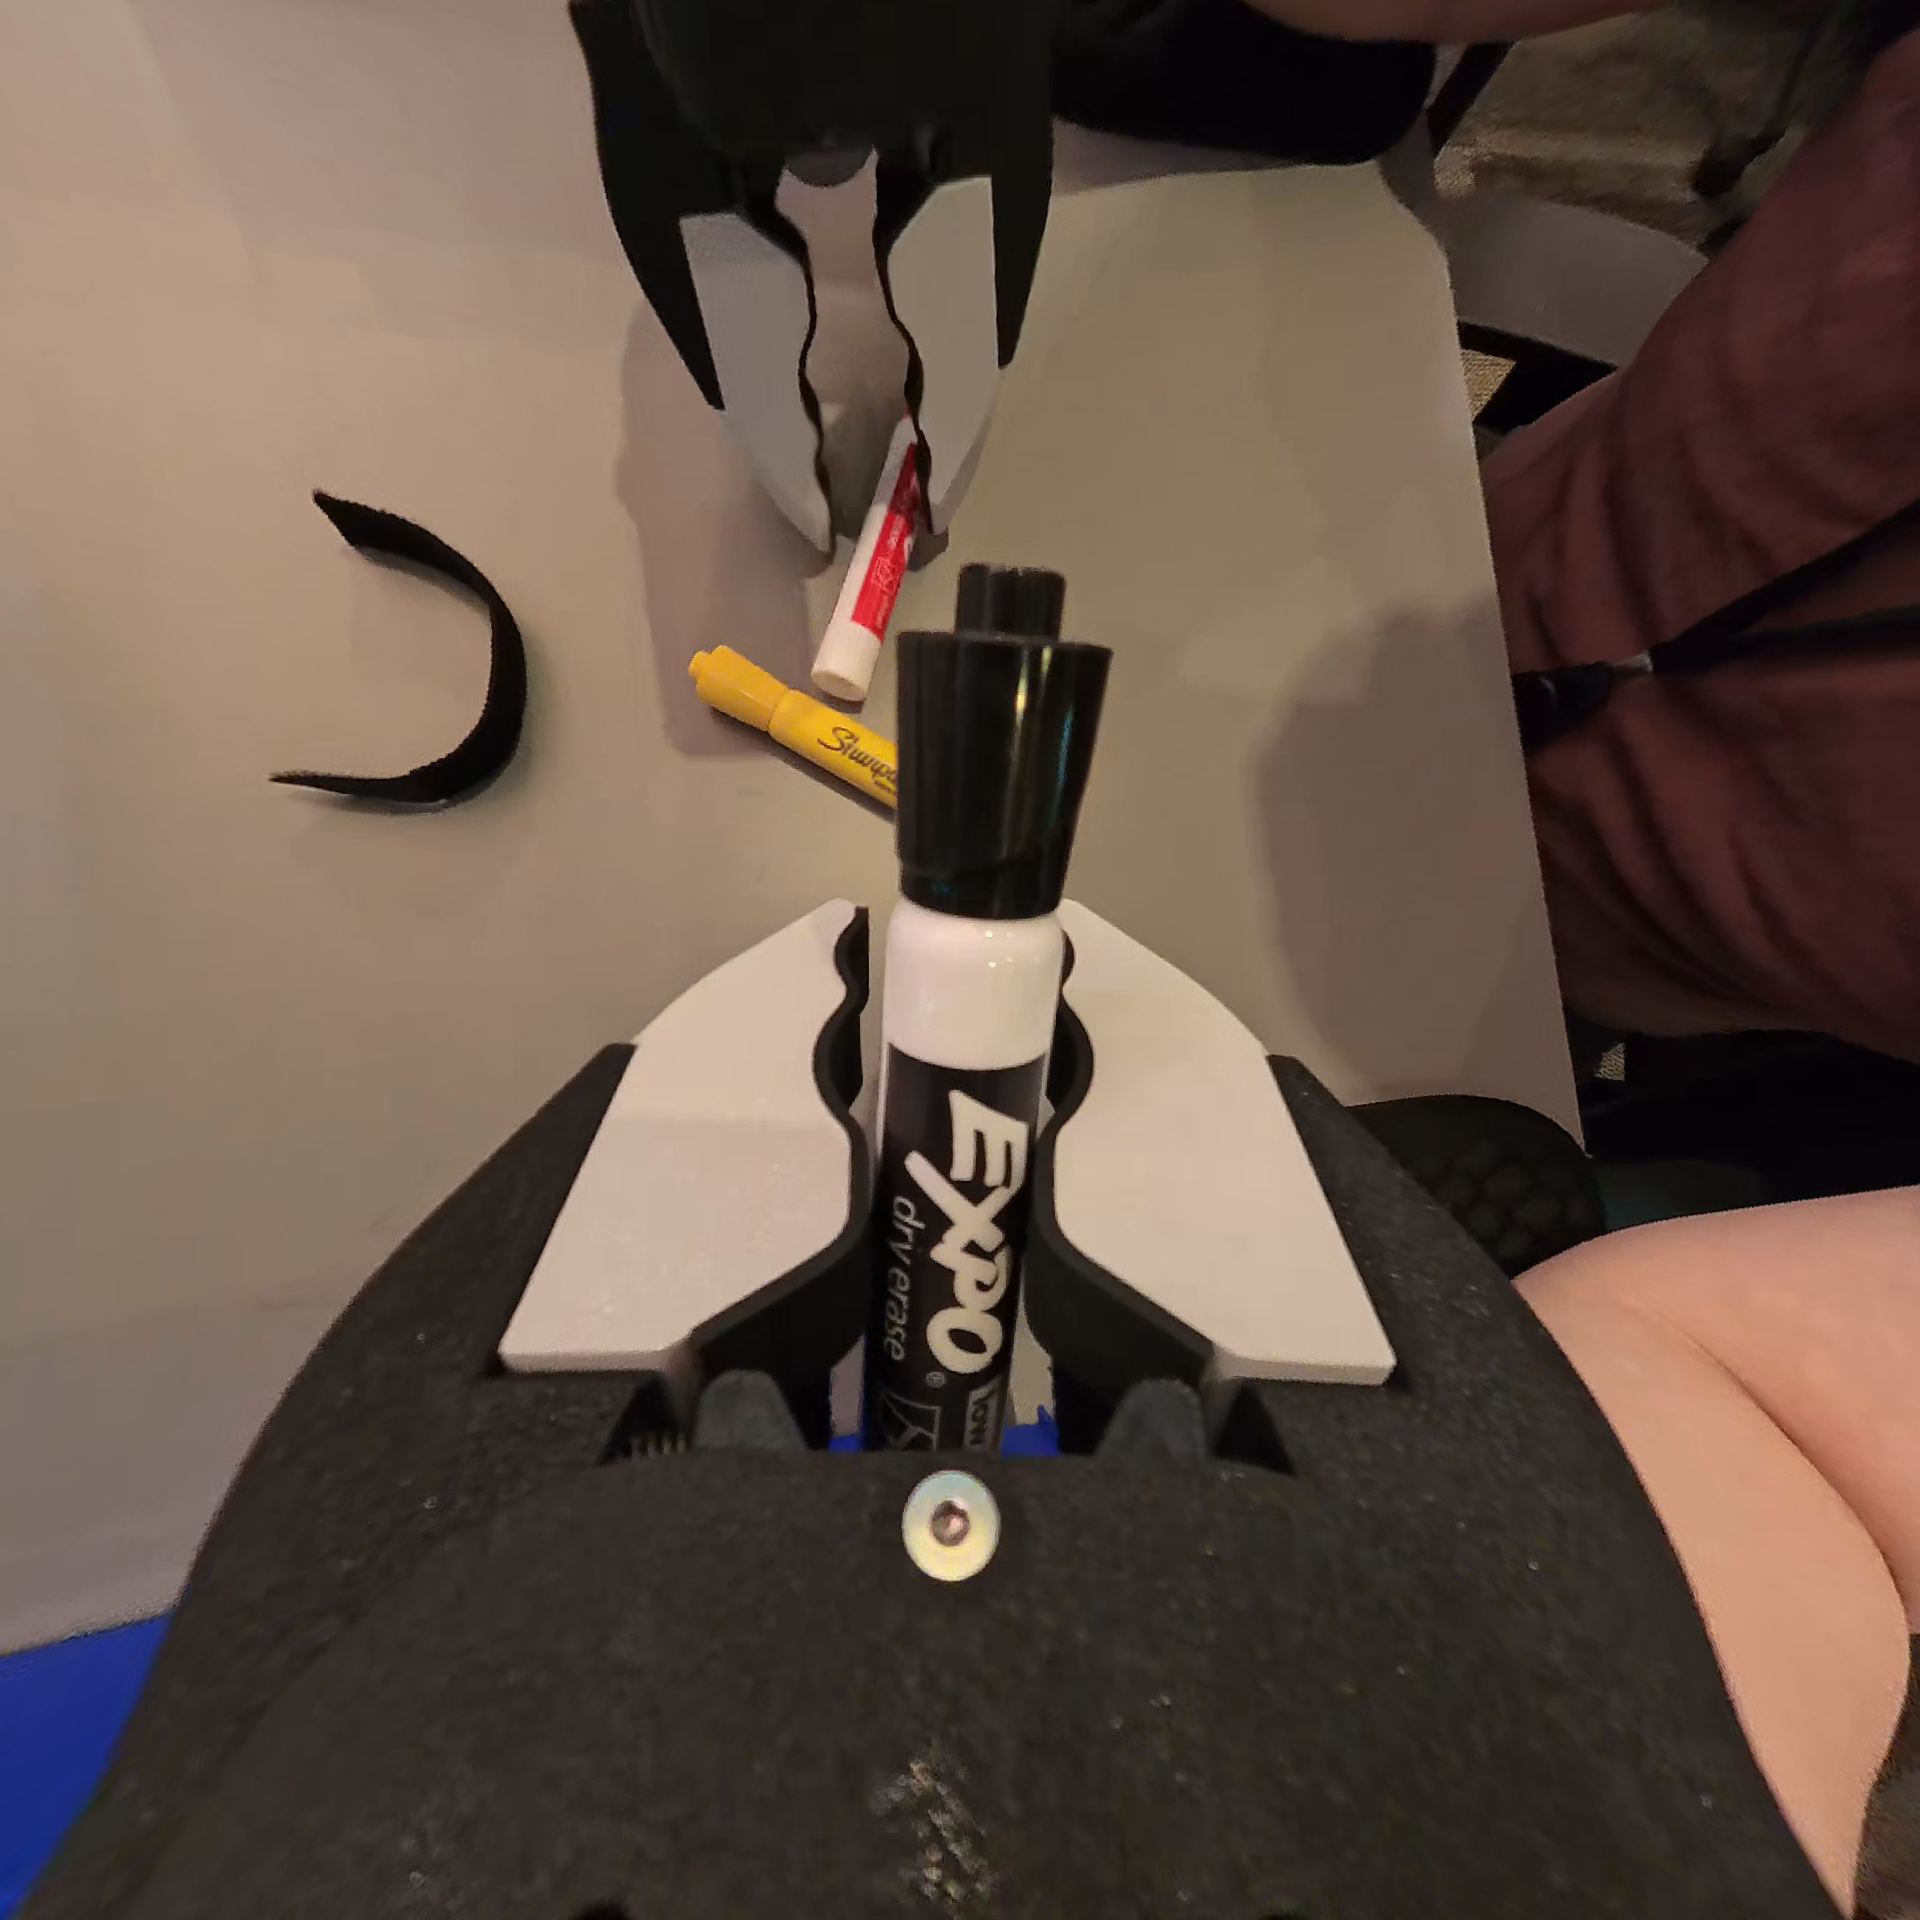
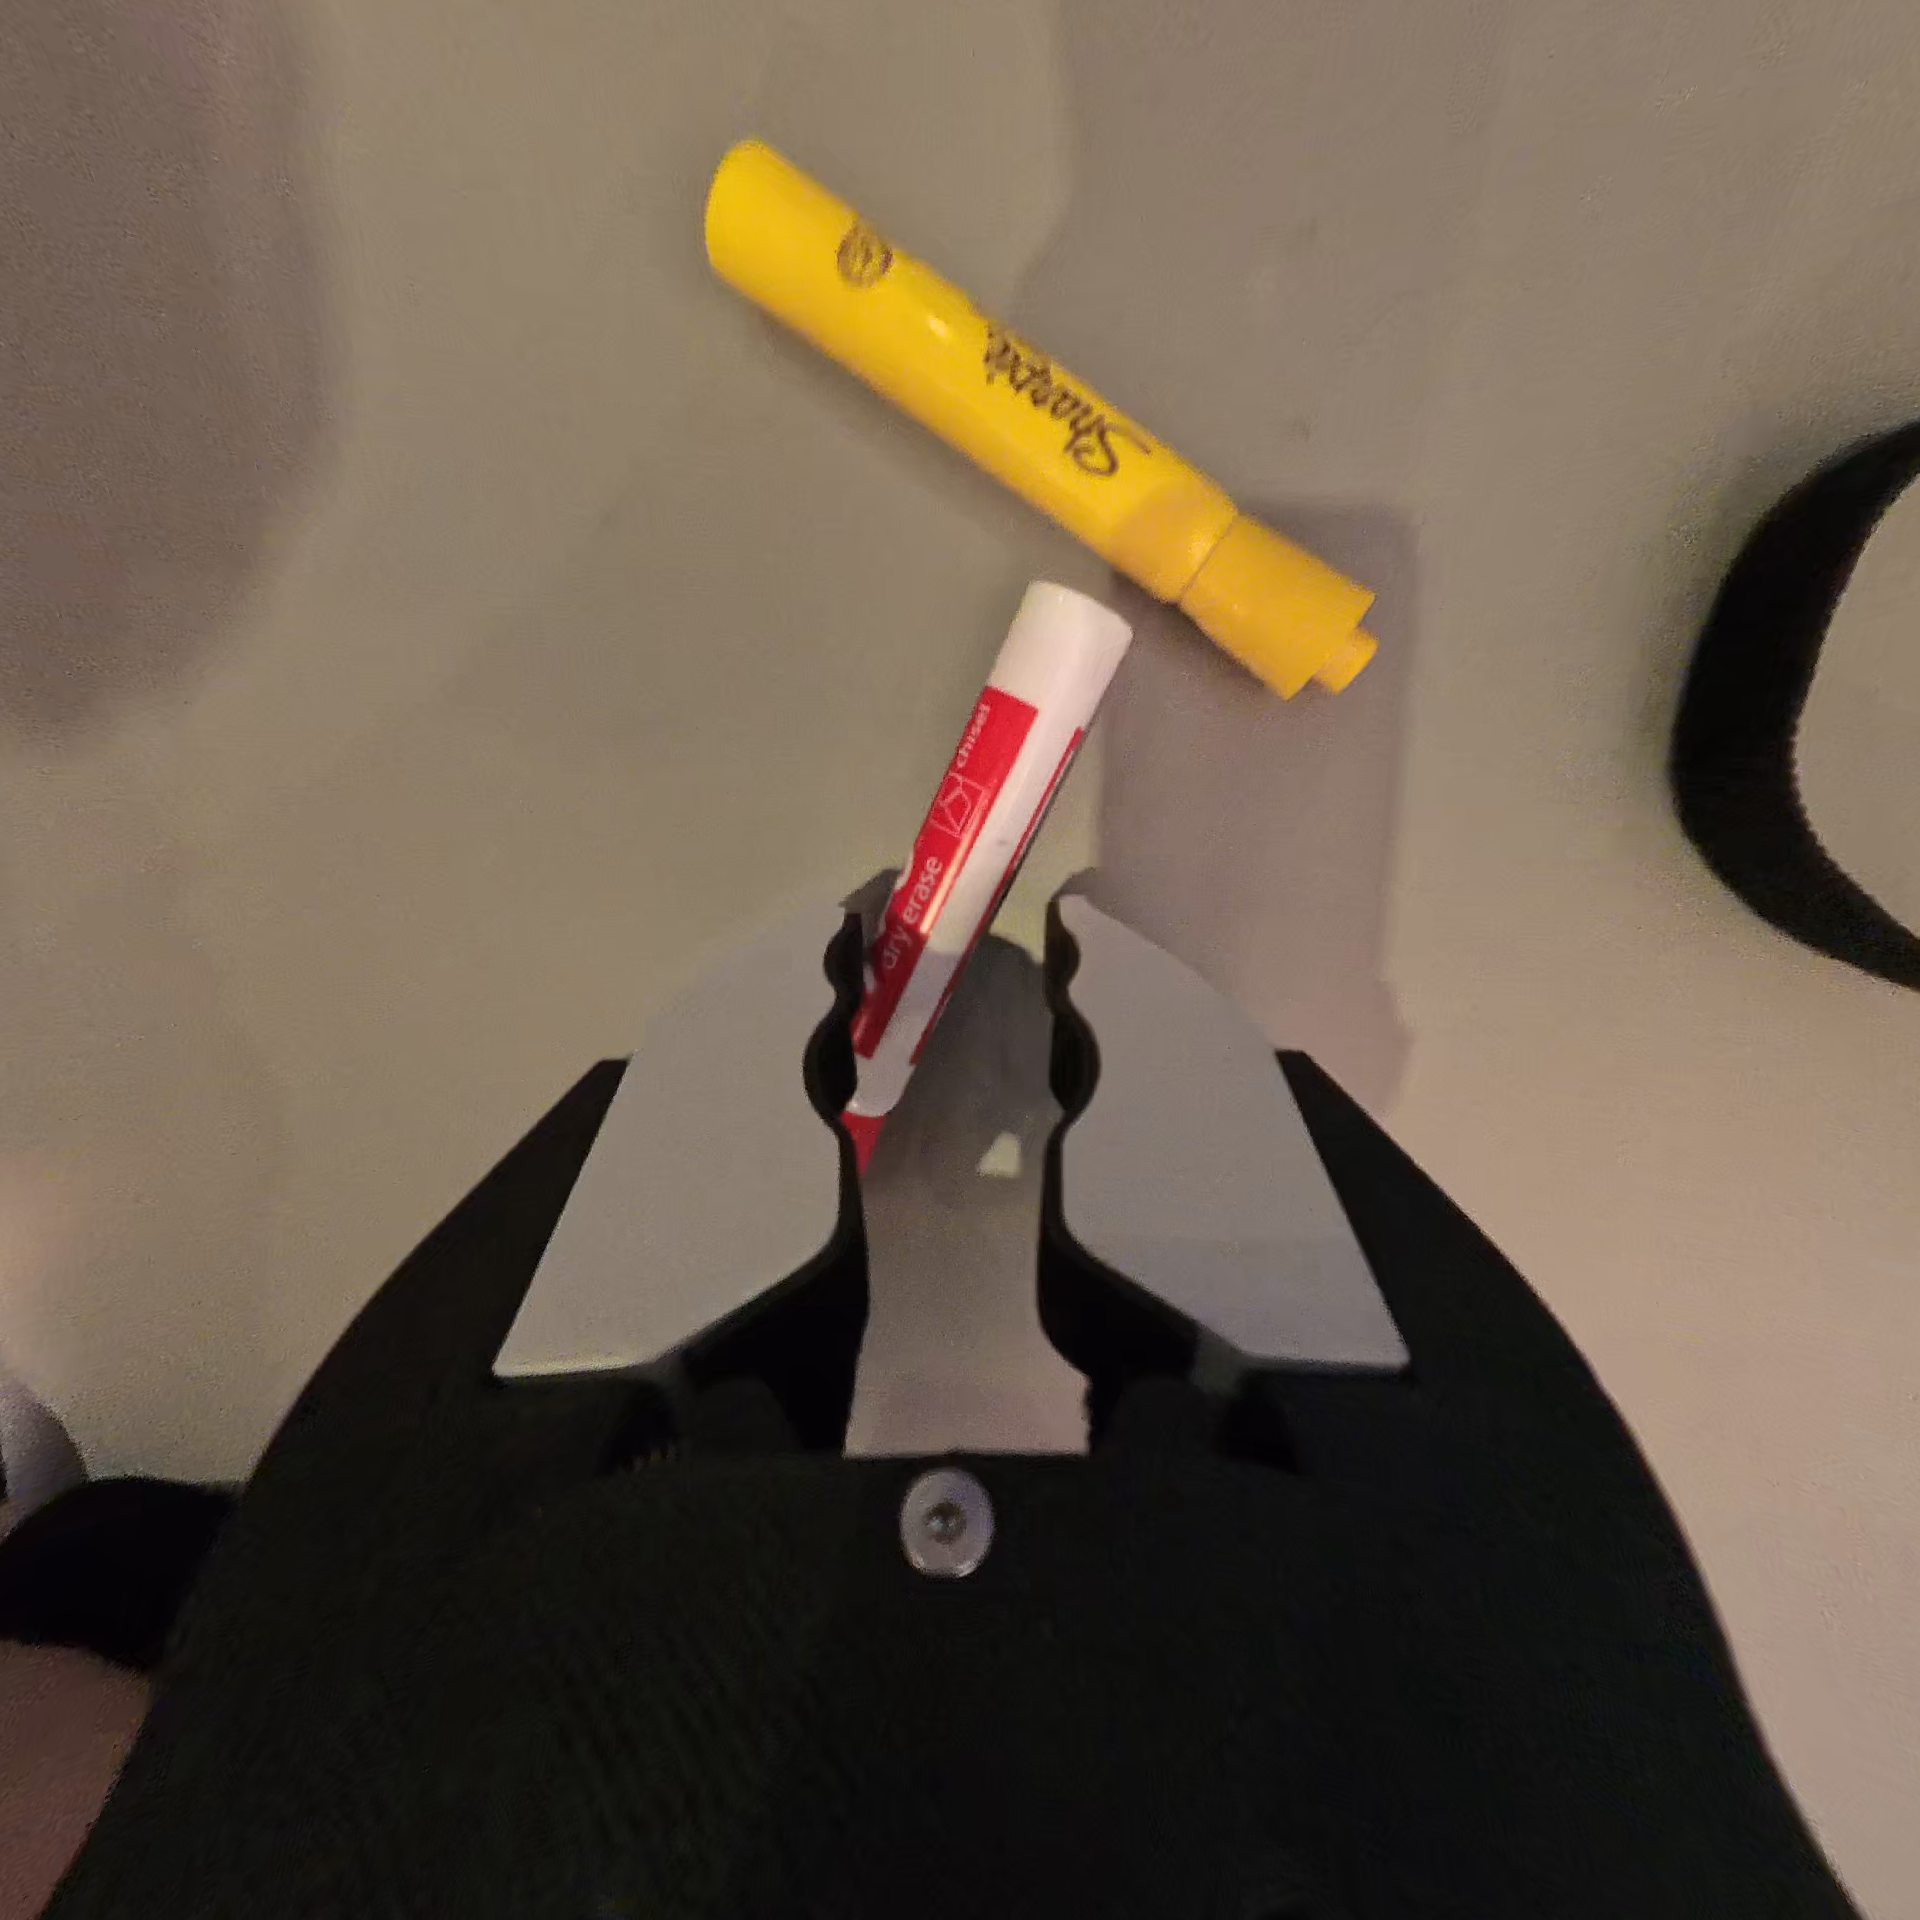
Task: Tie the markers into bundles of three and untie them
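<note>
Left wrist view
Left gripper (image 1: 961,935): fingers clamped on the black marker (image 1: 971,1049), which runs lengthwise between them with its cap end pointing away over the table (image 1: 260,987).
Black marker: hard, smooth plastic barrel — light and stiff, likely to slide if held only by the glossy cap, so the barrel is the safer hold.
Yellow marker (image 1: 795,727): flat on the table beyond the black cap, partly hidden by it.
Red marker (image 1: 873,587): angled, far end between the fingers of the right gripper (image 1: 883,520), near end just beside the yellow one.
Strap (image 1: 436,665): black, curled in an open arc, loose on the table well to the left — soft and floppy, best pinched near one end.

Right wrist view
Right gripper (image 2: 961,914): fingers apart around the red marker (image 2: 987,810); it leans on one finger with a clear gap to the other, so not yet gripped.
Red marker: white end almost at the yellow marker (image 2: 1029,416); contact cannot be told.
Yellow marker: short, fat, lying diagonally — it would roll easily if nudged.
Strap (image 2: 1766,727): only a curved part shows at the right edge.
Stage, as I judge it: markers loose, none bundled.
</note>
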A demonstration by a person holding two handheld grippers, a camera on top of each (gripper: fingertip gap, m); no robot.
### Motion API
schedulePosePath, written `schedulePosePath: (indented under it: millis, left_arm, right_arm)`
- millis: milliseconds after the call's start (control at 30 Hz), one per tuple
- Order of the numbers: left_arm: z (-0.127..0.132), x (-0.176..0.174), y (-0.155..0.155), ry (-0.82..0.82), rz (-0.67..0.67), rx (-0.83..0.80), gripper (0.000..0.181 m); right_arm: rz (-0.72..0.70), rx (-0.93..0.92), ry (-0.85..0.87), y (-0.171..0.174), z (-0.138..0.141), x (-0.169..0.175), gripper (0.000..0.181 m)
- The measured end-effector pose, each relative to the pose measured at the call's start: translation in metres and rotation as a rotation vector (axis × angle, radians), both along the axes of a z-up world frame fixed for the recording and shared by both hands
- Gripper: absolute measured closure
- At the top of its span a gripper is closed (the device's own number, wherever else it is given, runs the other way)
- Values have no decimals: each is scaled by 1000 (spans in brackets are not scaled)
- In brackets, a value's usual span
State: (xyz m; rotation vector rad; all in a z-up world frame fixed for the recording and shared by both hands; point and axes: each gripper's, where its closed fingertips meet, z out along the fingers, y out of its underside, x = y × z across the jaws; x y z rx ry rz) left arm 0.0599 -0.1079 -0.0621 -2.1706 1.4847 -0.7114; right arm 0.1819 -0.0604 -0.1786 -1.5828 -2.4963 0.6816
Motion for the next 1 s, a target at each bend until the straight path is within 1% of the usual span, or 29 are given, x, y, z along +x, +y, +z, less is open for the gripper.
schedulePosePath:
  millis: [100, 167, 300, 333, 400, 467, 633, 800, 1000]
  left_arm:
    - [2, 3, -3, -18, -19, 0, 150]
    - [6, 5, -4, -42, -31, 5, 150]
    - [11, 6, -4, -61, -32, 24, 150]
    - [13, 6, -4, -64, -30, 29, 150]
    - [14, 6, -4, -68, -31, 29, 150]
    - [12, 6, -3, -60, -28, 33, 150]
    - [9, 11, 1, -58, -29, 35, 150]
    - [4, 24, 2, -62, -68, 18, 150]
    - [-2, 40, 2, -94, -100, -36, 151]
  right_arm:
    - [25, 11, 13, -1, 5, 3, 145]
    - [3, 30, 4, 4, 8, 8, 146]
    - [0, 65, -112, 10, -1, 31, 149]
    - [1, 71, -110, 11, -2, 31, 155]
    - [-2, 74, -101, 13, -3, 28, 159]
    - [-4, 84, -93, 14, -3, 24, 160]
    - [42, 145, -49, 20, -2, 23, 162]
    - [-2, 56, 52, 26, 16, 18, 162]
    - [-19, -1, 272, 30, 63, 12, 162]
